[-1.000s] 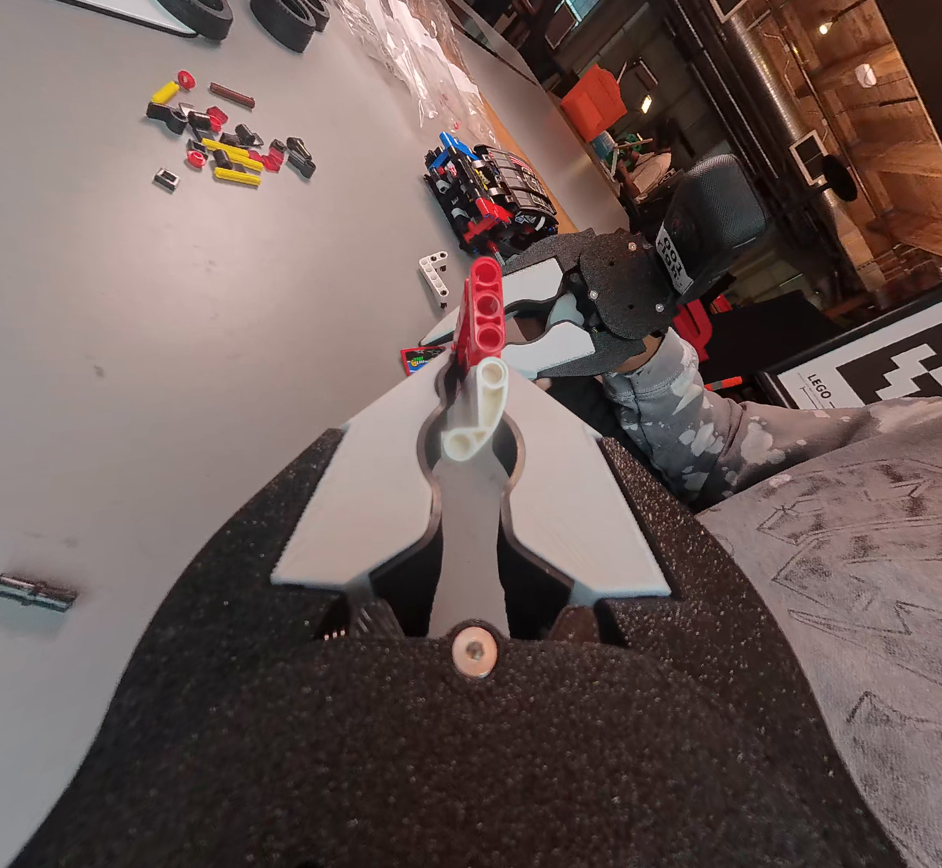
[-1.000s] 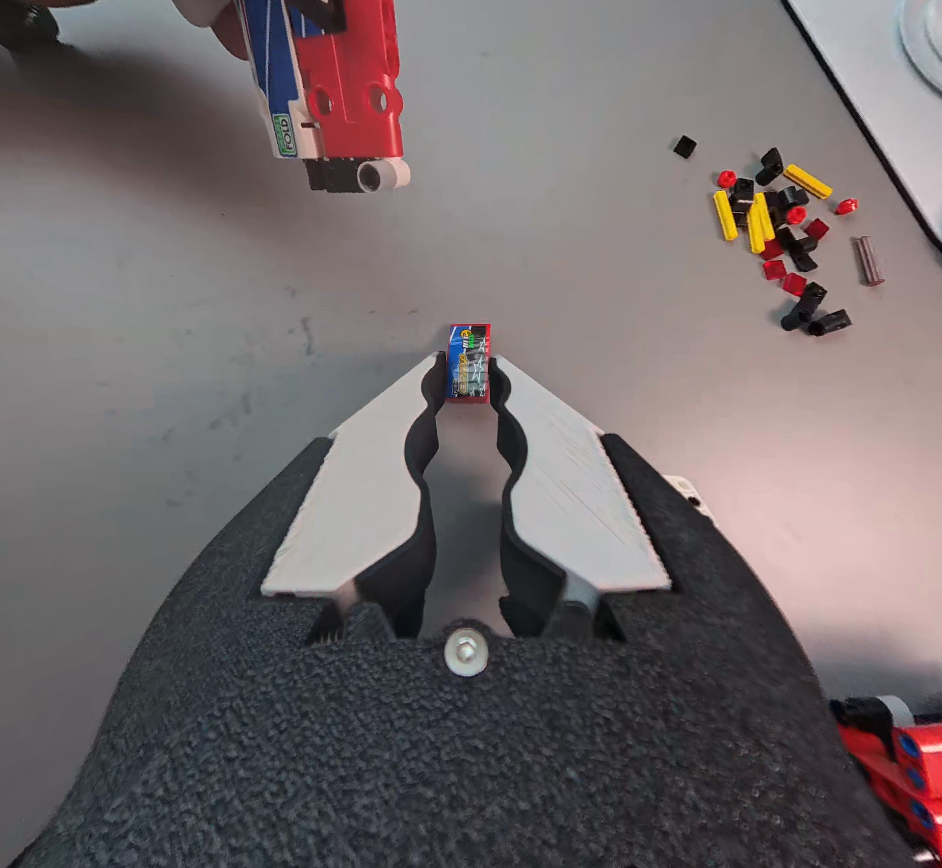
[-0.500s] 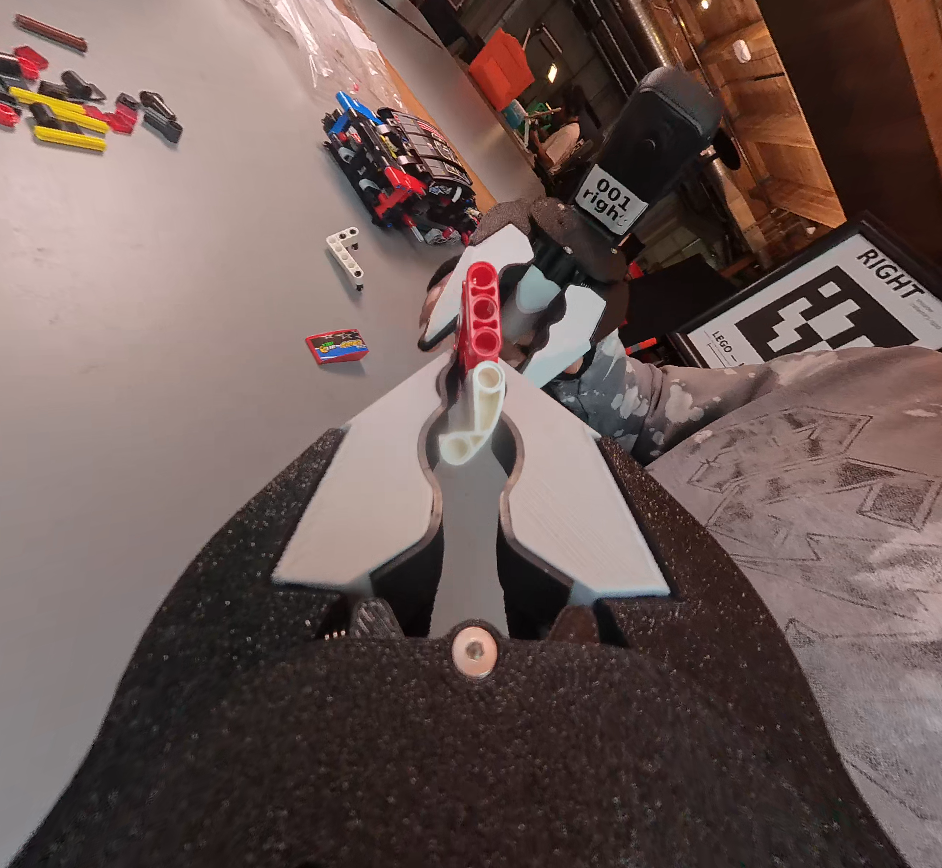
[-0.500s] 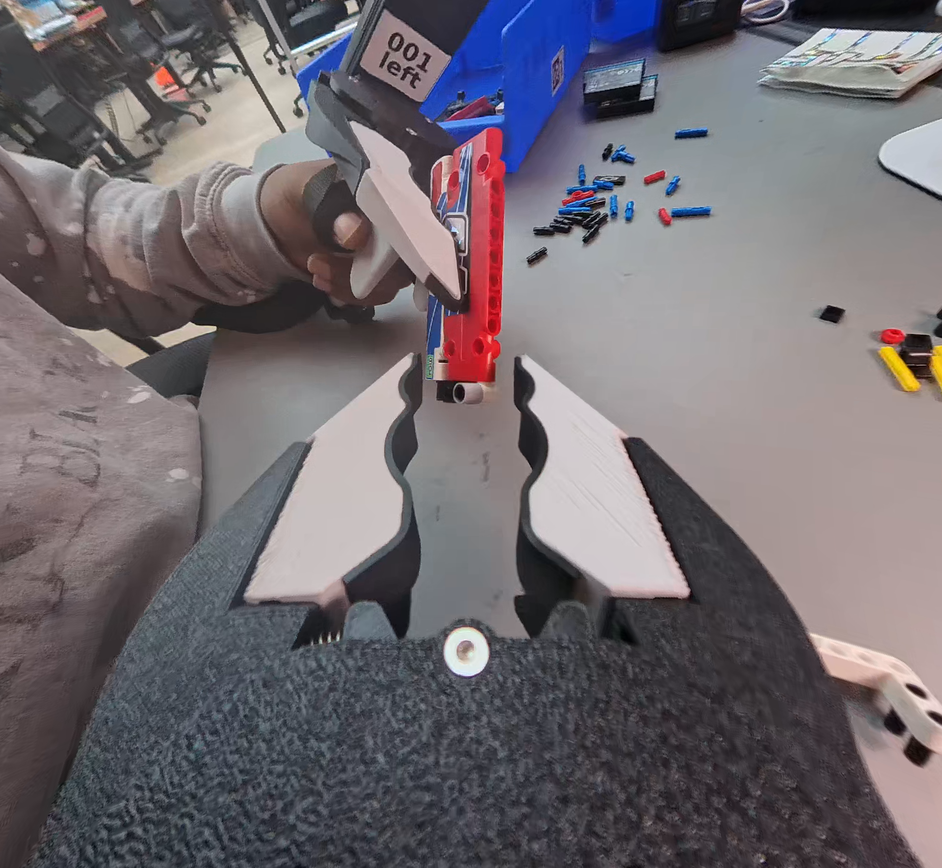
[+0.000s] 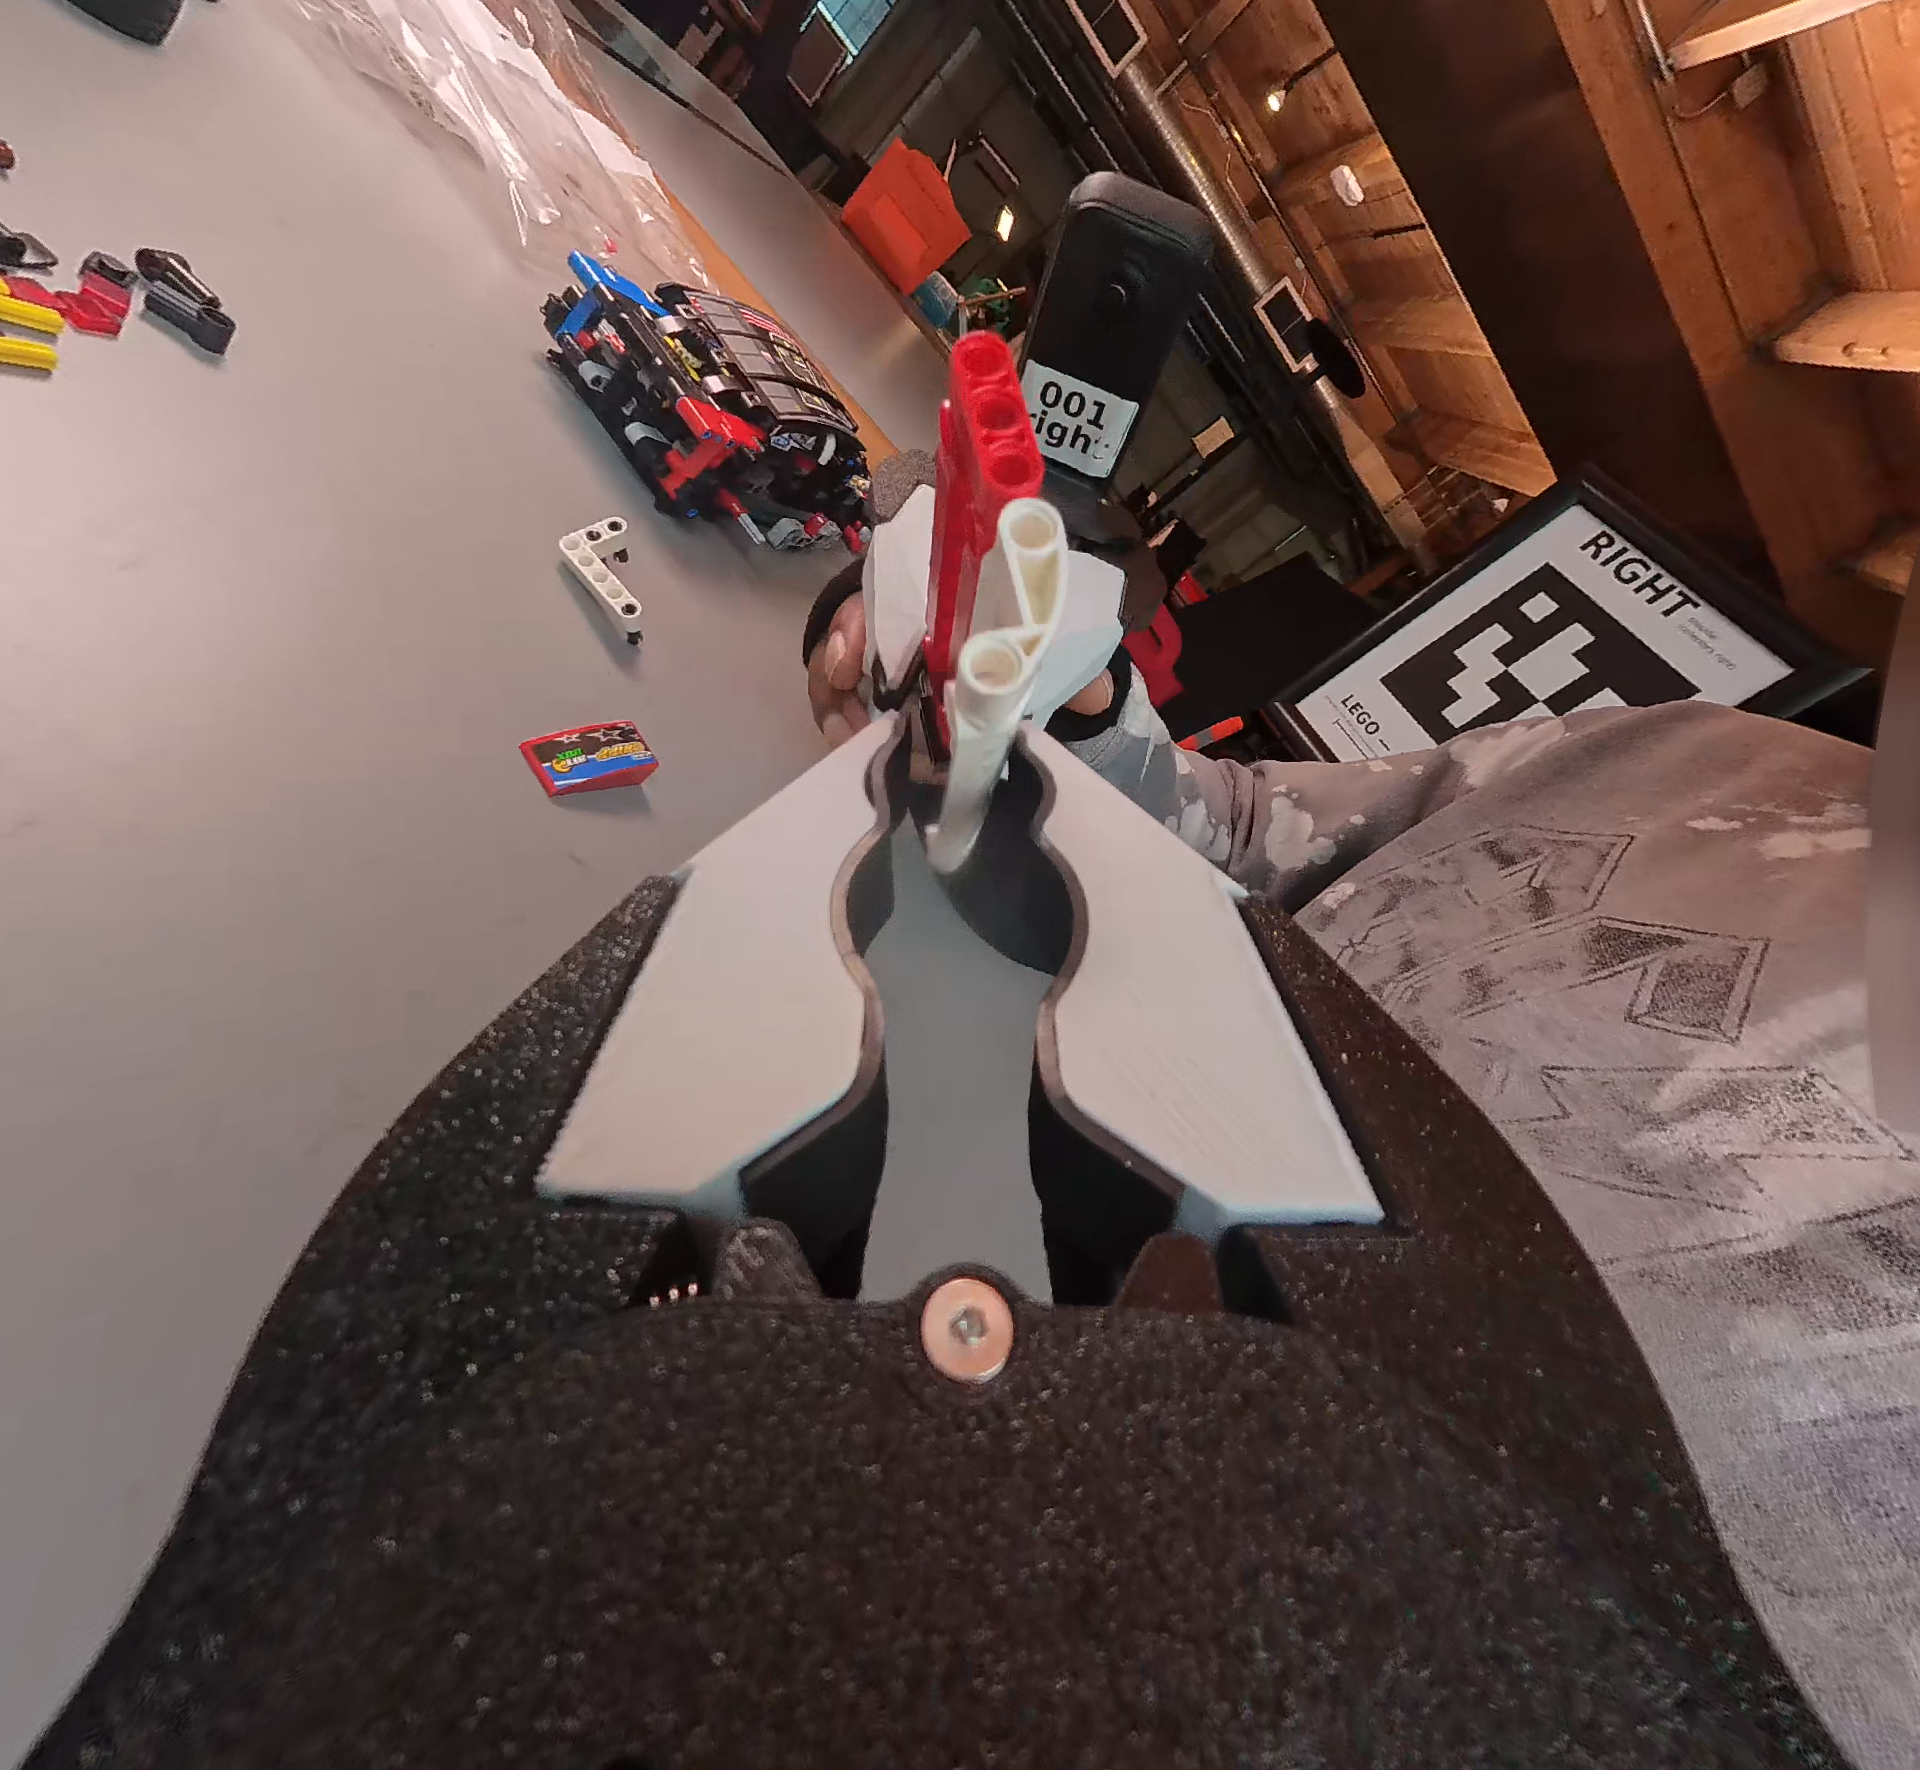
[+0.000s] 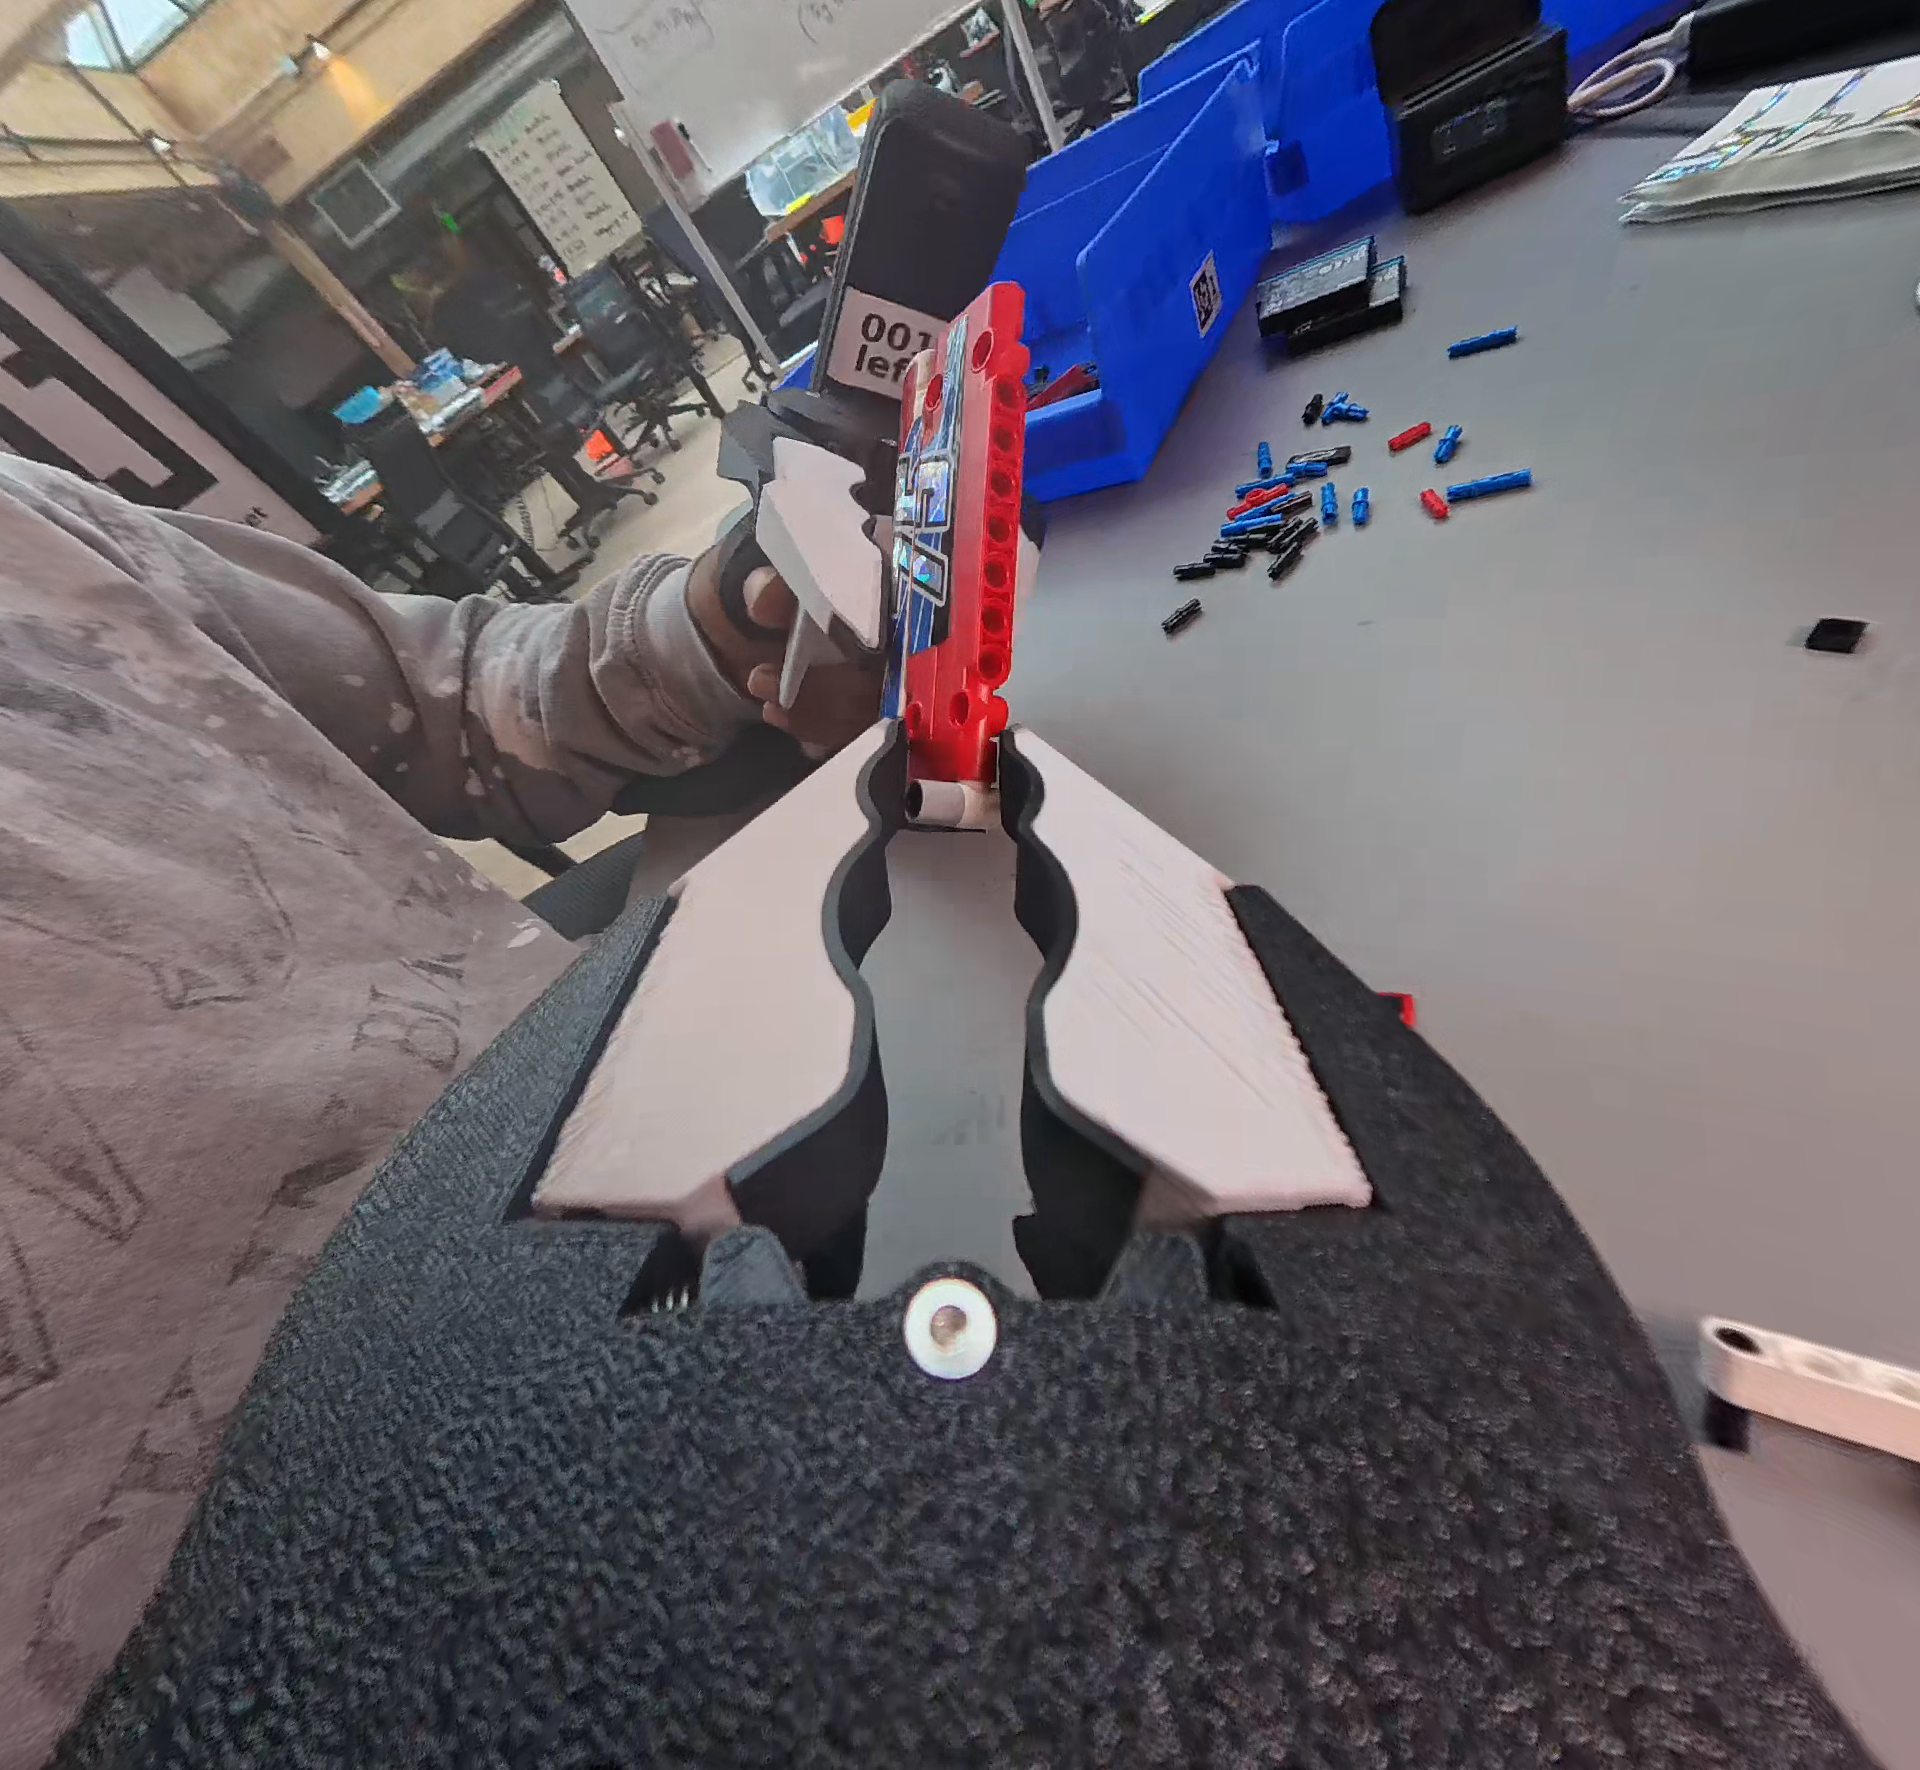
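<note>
Both of my hand-held grippers met on one red panel piece (image 6: 961, 536), held up in the air above the grey bench (image 6: 1558, 785). My left hand-held gripper (image 5: 951, 749) pinched its edge, where a white connector (image 5: 1003, 660) sat against the red. My right hand-held gripper (image 6: 948, 764) had its fingers close on either side of the panel's lower end; I could not tell whether they pressed it. On the bench behind lay a small printed red tile (image 5: 588, 756), a white angled beam (image 5: 603, 567) and a partly built vehicle (image 5: 707, 411). Blue and black pins (image 6: 1309, 505) lay scattered toward the bench's far edge.
</note>
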The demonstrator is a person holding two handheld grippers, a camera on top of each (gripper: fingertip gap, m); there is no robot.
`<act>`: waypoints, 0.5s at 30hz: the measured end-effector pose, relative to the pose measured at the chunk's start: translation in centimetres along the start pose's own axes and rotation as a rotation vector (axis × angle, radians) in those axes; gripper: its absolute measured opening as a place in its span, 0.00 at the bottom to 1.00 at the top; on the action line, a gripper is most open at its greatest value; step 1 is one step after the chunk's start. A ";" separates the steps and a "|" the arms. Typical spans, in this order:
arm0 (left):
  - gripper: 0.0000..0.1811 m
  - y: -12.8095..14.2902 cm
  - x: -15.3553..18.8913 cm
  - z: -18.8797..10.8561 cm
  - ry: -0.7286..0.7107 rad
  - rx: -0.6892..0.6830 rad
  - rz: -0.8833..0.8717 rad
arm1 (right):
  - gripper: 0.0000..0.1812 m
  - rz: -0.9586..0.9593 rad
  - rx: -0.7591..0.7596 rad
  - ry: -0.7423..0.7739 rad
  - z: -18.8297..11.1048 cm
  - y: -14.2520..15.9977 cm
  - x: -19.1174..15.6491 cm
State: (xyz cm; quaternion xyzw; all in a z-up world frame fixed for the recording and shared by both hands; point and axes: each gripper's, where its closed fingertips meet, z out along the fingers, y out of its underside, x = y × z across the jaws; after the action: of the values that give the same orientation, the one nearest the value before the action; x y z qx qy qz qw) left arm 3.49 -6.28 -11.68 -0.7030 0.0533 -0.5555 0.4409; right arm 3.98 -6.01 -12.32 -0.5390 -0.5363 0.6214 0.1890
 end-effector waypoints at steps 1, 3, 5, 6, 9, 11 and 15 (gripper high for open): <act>0.10 0.0 0.2 0.1 0.004 -0.001 0.011 | 0.09 0.027 -0.003 -0.020 0.2 0.1 -0.2; 0.07 0.0 0.5 0.2 0.007 0.002 0.035 | 0.09 0.075 -0.008 -0.042 0.6 0.4 -0.5; 0.05 -0.3 0.1 0.1 -0.029 0.022 0.044 | 0.10 0.074 0.007 -0.008 0.8 0.3 0.0; 0.04 -0.4 -0.2 0.1 -0.045 0.031 0.034 | 0.10 0.049 0.017 0.017 0.7 0.0 0.3; 0.04 -1.0 -0.9 -0.3 -0.062 0.085 -0.019 | 0.09 -0.145 0.023 0.145 0.3 -0.5 1.3; 0.04 -1.2 -1.3 -0.7 -0.068 0.103 -0.046 | 0.10 -0.327 0.002 0.231 0.0 -0.6 1.7; 0.04 -1.6 -1.8 -1.0 -0.079 0.130 -0.077 | 0.09 -0.582 -0.036 0.344 0.1 -0.5 1.7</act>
State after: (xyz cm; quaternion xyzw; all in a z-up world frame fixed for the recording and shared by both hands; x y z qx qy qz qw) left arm 1.32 -4.87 -11.96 -0.6960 -0.0273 -0.5459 0.4657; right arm 3.09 -4.51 -12.66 -0.4637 -0.6387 0.4318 0.4365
